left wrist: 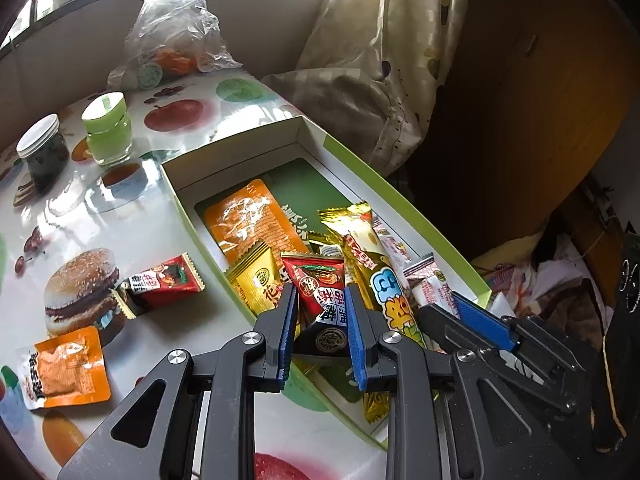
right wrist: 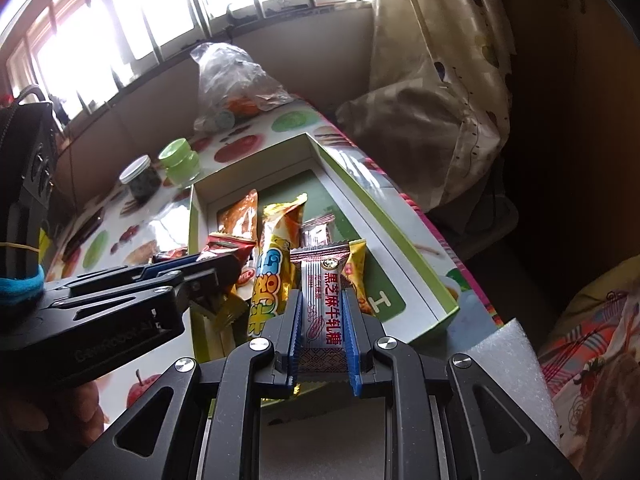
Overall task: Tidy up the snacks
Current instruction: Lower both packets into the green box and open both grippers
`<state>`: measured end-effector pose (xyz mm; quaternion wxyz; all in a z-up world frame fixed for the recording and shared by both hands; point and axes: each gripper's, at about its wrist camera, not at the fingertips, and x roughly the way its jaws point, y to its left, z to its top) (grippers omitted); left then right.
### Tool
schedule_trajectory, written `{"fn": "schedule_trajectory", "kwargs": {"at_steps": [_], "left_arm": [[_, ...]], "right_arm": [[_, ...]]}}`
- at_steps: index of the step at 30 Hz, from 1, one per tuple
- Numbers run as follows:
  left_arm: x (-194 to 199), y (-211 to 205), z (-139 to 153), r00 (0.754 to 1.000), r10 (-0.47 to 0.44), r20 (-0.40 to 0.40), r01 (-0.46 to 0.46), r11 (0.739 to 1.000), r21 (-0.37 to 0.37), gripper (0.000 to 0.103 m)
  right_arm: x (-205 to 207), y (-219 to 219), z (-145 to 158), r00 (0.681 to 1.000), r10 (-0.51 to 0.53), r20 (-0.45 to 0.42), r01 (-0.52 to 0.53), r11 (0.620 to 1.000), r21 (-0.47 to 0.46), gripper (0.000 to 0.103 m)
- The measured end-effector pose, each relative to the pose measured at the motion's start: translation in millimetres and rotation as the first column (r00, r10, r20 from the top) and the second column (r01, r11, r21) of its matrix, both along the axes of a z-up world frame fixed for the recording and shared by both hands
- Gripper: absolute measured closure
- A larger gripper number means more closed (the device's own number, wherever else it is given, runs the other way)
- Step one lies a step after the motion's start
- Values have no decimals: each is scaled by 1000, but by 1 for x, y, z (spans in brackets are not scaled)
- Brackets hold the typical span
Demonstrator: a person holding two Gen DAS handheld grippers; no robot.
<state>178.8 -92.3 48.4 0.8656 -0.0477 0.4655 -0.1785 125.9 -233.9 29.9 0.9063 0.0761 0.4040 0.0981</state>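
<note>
Left wrist view: my left tongs (left wrist: pixel 320 300) are clenched on a red-and-black snack packet (left wrist: pixel 320 292) held over the near end of the open green-edged box (left wrist: pixel 384 184), which lies on the counter (left wrist: pixel 168 216). The counter carries a glossy cloth printed with fruit and a burger. An orange packet (left wrist: pixel 66 368) and a red packet (left wrist: pixel 160 286) lie outside the box on it; a green-lidded jar (left wrist: pixel 107 128), a white-lidded jar (left wrist: pixel 42 148) and a clear plastic bag (left wrist: pixel 176 32) stand farther back. A cream curtain (left wrist: pixel 400 60) hangs beyond the counter.

Right wrist view: my right tongs (right wrist: pixel 322 308) grasp a white-and-maroon candy bar (right wrist: pixel 322 304) above the box's near edge (right wrist: pixel 446 316). A yellow snack bar (right wrist: pixel 276 264) lies in the box. Barred windows (right wrist: pixel 120 36) glare behind; white foam (right wrist: pixel 516 364) sits at lower right.
</note>
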Motion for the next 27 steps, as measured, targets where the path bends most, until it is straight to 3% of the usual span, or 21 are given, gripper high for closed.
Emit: {"fn": "schedule_trajectory", "kwargs": {"at_steps": [21,27], "left_arm": [[11,-3,-5,1000,10,1,-10,1000,11,78],[9,-4,-4,1000,7,3,-7,1000,10,70]], "right_arm": [[14,-6,-8,1000,-18,2,18,999,-39,85],[13,-8,-7,1000,-17,4,17,999,-39,85]]}}
